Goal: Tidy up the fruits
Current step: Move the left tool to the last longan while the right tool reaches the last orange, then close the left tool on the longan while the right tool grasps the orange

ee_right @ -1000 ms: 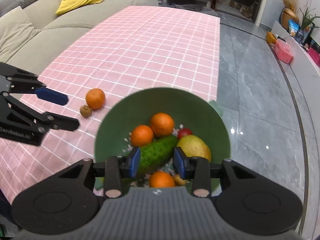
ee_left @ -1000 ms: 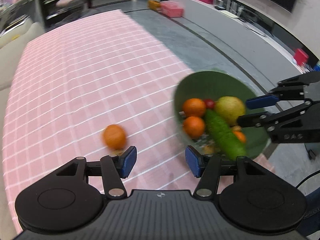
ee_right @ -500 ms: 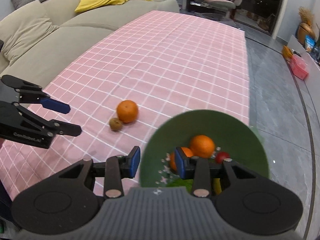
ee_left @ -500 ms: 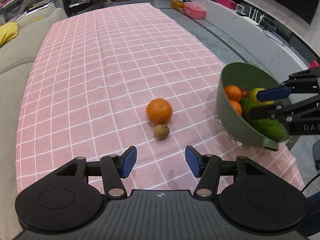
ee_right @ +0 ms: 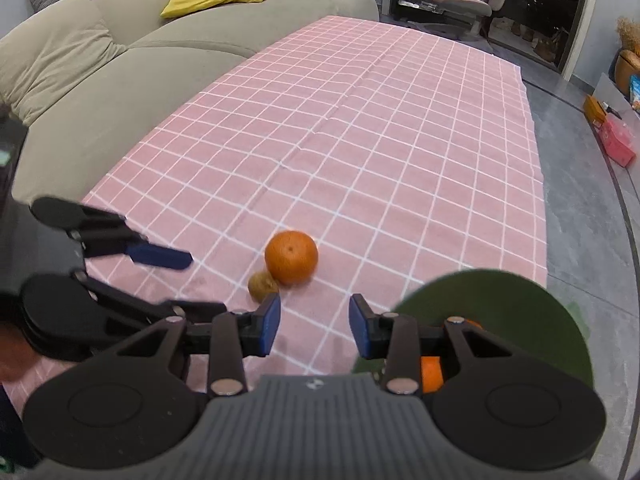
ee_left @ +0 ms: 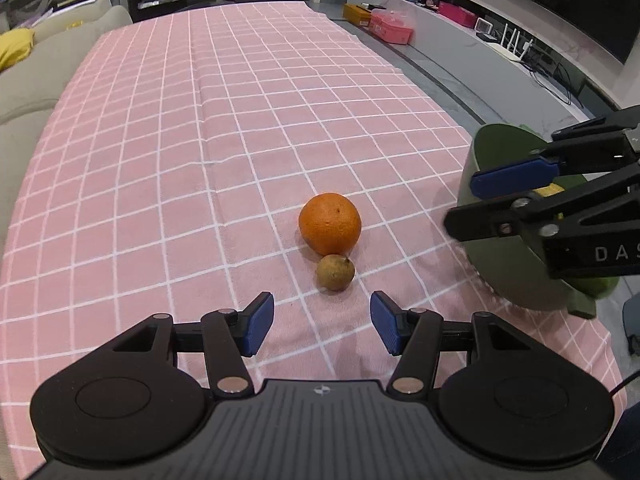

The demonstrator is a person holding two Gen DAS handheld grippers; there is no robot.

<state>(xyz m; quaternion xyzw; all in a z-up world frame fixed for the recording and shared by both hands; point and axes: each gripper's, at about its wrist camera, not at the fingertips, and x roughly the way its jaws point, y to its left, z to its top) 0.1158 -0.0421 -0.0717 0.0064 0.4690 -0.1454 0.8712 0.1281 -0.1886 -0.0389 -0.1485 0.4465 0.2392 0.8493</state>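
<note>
Legible text: the white letters "DAS", cut off by the frame edge, on the black body of the right gripper (ee_left: 520, 196) at the right edge of the left wrist view. No other lettering is readable.

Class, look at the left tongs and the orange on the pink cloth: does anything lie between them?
Yes. A small brown round fruit sits against the near side of the round orange, directly ahead of the open left tongs. Otherwise only bare pink checked tablecloth.
</note>
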